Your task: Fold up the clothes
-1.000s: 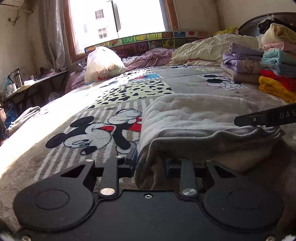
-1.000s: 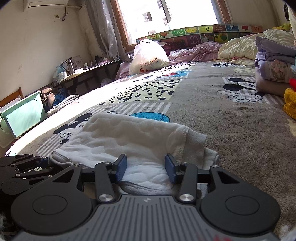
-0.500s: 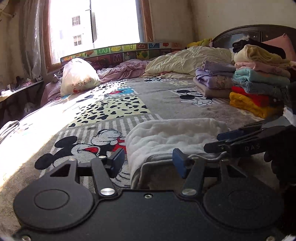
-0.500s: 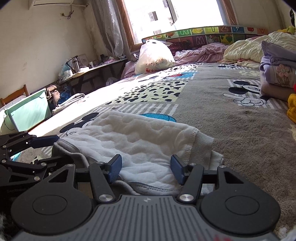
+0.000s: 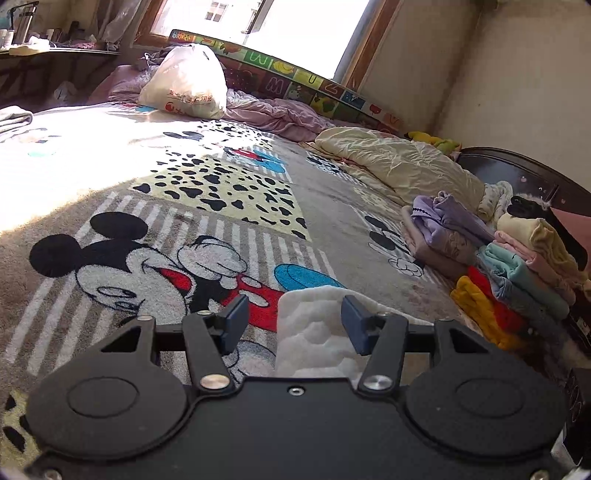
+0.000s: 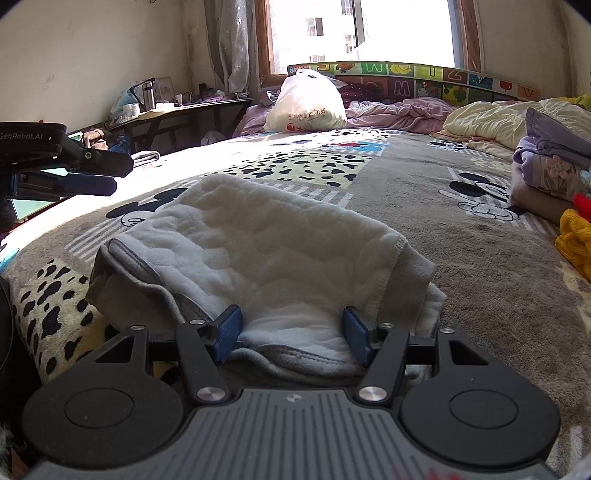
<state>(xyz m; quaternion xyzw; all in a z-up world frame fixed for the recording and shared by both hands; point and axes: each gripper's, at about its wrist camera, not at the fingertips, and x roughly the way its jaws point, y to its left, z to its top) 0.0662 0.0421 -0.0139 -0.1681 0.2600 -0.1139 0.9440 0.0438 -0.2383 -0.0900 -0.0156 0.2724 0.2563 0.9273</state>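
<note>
Sunlit bedroom, cartoon blanket (image 6: 424, 206), folded garment (image 6: 266, 251)

Sun pours through the window (image 6: 364, 33) onto the near half of the bed's cartoon blanket (image 6: 424, 192). Below the window an alphabet mat (image 6: 413, 83) leans; left of it hang a curtain (image 6: 227, 44) and cream wall (image 6: 92, 55), with a cluttered side table (image 6: 177, 110).
</note>
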